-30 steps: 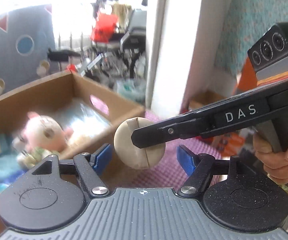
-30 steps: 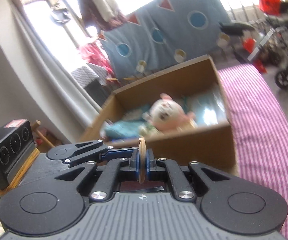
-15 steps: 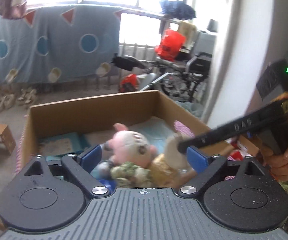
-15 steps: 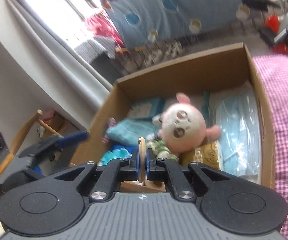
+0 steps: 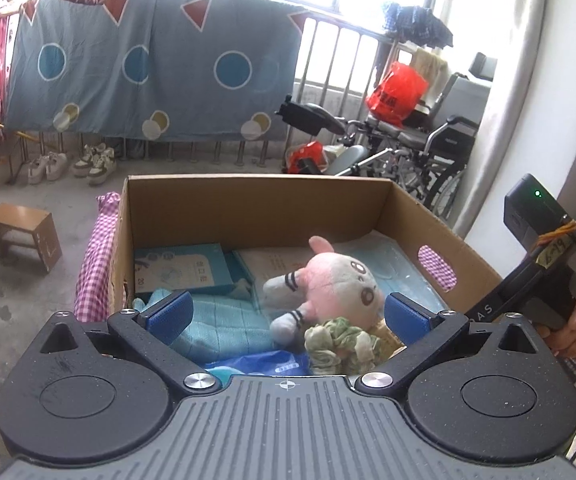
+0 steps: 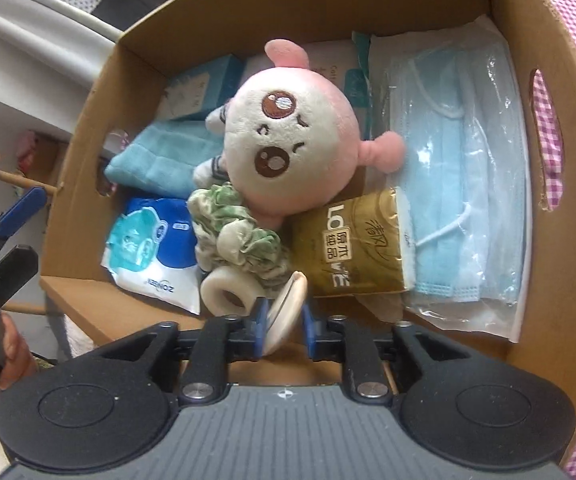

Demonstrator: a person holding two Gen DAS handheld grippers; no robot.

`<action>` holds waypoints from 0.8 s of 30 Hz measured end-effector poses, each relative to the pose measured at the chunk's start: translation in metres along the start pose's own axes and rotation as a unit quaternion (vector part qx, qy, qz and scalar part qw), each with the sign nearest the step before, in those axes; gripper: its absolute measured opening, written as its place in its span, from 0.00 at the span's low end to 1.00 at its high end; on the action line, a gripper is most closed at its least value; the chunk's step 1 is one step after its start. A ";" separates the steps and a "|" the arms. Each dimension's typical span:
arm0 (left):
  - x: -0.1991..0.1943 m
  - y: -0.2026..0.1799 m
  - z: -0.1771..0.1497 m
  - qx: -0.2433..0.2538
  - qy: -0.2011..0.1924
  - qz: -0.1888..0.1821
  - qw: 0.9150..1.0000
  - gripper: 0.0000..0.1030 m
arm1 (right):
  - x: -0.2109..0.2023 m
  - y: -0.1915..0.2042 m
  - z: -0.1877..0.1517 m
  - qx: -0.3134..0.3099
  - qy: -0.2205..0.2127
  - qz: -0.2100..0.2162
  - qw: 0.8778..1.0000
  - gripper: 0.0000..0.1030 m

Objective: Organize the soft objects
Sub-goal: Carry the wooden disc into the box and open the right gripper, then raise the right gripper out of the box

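Note:
A cardboard box (image 6: 559,60) holds soft things: a pink-and-white plush (image 6: 291,144), a green scrunchie (image 6: 240,236), a teal cloth (image 6: 156,156), a gold tissue pack (image 6: 351,244) and bagged blue masks (image 6: 467,168). My right gripper (image 6: 284,322) is over the box's near edge, its jaws parted; the beige round puff (image 6: 284,312) sits tilted and loose between them, beside a white tape roll (image 6: 228,292). My left gripper (image 5: 286,314) is open and empty just before the box (image 5: 256,204), with the plush (image 5: 327,288) beyond it.
The box stands on a pink checked cloth (image 5: 96,268). A small wooden stool (image 5: 24,236), shoes (image 5: 68,162) and a wheelchair (image 5: 415,148) are on the floor behind. A white wall (image 5: 547,100) is at the right. A wooden chair (image 6: 4,184) is left of the box.
My right gripper has moved forward and down over the box with the puff, and its jaws have parted from it. My left gripper has swung to face the box.

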State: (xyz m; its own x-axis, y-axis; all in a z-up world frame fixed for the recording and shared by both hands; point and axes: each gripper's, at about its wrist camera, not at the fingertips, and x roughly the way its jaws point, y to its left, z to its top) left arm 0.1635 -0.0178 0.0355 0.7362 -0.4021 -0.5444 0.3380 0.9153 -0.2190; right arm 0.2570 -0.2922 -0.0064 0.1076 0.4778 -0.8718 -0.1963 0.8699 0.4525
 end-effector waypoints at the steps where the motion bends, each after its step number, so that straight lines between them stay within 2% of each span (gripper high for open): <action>1: -0.001 0.000 -0.001 -0.002 0.003 0.001 1.000 0.99 | -0.001 0.002 -0.001 -0.004 -0.004 -0.009 1.000 0.47; 3: -0.003 0.001 -0.002 -0.007 0.009 0.003 1.000 0.99 | -0.007 0.007 -0.004 -0.014 -0.021 -0.021 0.999 0.59; 7: -0.014 0.001 -0.003 -0.010 0.007 0.011 1.000 1.00 | -0.024 0.011 -0.012 -0.018 -0.060 -0.028 0.998 0.59; 11: -0.030 -0.004 -0.003 -0.007 0.002 0.031 1.000 1.00 | -0.055 0.022 -0.028 -0.010 -0.131 -0.015 0.991 0.59; 14: -0.041 -0.008 -0.002 -0.005 0.002 0.040 0.999 1.00 | -0.086 0.036 -0.052 -0.008 -0.201 0.004 0.980 0.63; 19: -0.054 -0.017 -0.003 -0.008 0.014 0.051 0.999 1.00 | -0.118 0.055 -0.104 0.003 -0.321 0.006 0.947 1.00; 22: -0.058 -0.024 -0.006 0.007 0.023 0.061 0.998 1.00 | -0.125 0.063 -0.122 0.010 -0.363 -0.003 0.932 1.00; 24: -0.055 -0.029 -0.006 0.022 0.035 0.088 0.995 1.00 | -0.125 0.070 -0.126 0.013 -0.378 -0.019 0.925 1.00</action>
State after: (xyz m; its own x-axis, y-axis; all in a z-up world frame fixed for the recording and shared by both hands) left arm 0.1092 -0.0222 0.0669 0.7438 -0.2318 -0.6269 0.2342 0.9689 -0.0804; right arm 0.1067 -0.3065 0.1107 0.7675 0.3872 -0.5110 -0.1564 0.8860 0.4365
